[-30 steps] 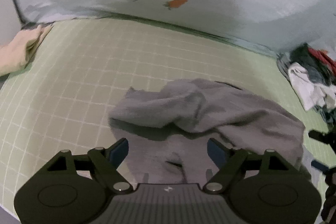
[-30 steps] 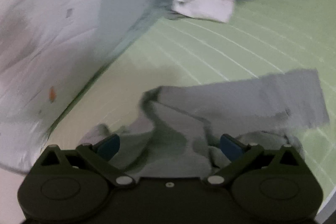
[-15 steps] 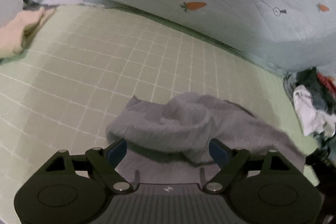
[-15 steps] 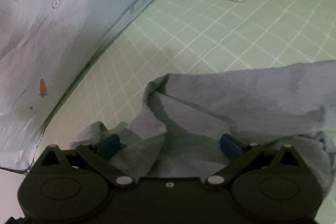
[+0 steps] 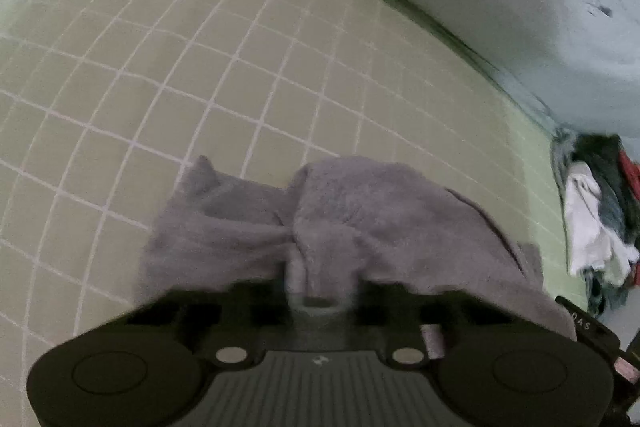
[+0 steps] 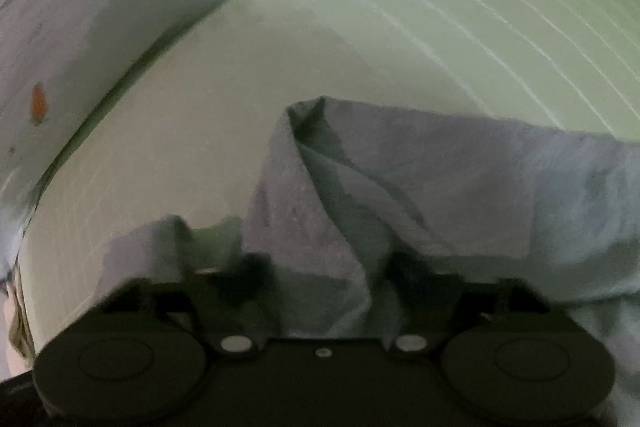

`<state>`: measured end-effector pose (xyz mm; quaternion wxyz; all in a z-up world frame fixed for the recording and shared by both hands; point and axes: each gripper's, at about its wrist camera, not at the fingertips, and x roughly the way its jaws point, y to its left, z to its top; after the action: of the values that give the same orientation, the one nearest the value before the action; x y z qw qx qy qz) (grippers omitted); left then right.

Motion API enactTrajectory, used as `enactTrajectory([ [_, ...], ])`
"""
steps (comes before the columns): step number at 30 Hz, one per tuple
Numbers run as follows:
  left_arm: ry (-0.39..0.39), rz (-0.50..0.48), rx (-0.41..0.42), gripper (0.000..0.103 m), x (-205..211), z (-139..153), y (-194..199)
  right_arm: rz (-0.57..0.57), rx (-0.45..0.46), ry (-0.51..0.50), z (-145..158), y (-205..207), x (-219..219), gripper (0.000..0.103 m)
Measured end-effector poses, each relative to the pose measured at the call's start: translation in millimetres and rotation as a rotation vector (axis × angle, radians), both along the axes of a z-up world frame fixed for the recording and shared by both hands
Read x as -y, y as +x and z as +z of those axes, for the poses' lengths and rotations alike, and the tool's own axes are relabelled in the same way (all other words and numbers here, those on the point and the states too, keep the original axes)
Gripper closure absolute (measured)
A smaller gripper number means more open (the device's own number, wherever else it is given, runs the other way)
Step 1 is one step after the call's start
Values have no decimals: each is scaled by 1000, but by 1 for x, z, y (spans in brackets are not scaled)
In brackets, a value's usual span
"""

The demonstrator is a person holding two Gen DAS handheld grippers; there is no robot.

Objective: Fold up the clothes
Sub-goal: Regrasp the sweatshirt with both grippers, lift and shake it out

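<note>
From the left wrist, the left gripper [image 5: 320,287] is closing its jaws, a bunched fold of the grey garment [image 5: 360,227] pinched between them on the green checked sheet [image 5: 160,67]; a clothes pile [image 5: 596,219] lies at right. From the right wrist, the right gripper [image 6: 332,279] is closing around a raised fold of the same garment [image 6: 400,179], though blur hides whether the pads press it.
</note>
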<state>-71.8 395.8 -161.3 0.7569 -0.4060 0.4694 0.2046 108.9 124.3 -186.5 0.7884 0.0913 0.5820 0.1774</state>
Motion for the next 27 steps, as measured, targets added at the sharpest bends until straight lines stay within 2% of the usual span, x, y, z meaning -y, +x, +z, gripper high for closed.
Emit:
enactTrajectory([
  [2, 20, 28, 24, 89, -12, 1, 4, 72, 13, 22, -1, 10, -30, 70],
  [5, 118, 87, 49, 90, -42, 14, 10, 183, 97, 41, 4, 25, -83, 81],
  [9, 209, 232, 144, 90, -97, 49, 4, 262, 223, 170, 34, 47, -139, 84],
  [13, 298, 338, 263, 91, -123, 110, -21, 254, 409, 330, 99, 58, -156, 84],
  [16, 343, 335, 386, 91, -106, 157, -49, 202, 541, 394, 145, 54, -132, 85],
  [18, 404, 294, 398, 91, -81, 175, -65, 158, 606, 405, 162, 46, -99, 85],
  [20, 440, 240, 375, 91, -53, 180, -80, 115, 627, 389, 166, 38, -64, 86],
  [23, 355, 167, 299, 91, -15, 157, -104, 63, 594, 309, 144, 17, -5, 87],
  [26, 230, 95, 161, 89, 24, 115, -116, 6, 510, 151, 103, -5, 53, 87],
  [27, 186, 70, 113, 89, 37, 101, -119, -14, 453, 96, 86, -11, 75, 87],
])
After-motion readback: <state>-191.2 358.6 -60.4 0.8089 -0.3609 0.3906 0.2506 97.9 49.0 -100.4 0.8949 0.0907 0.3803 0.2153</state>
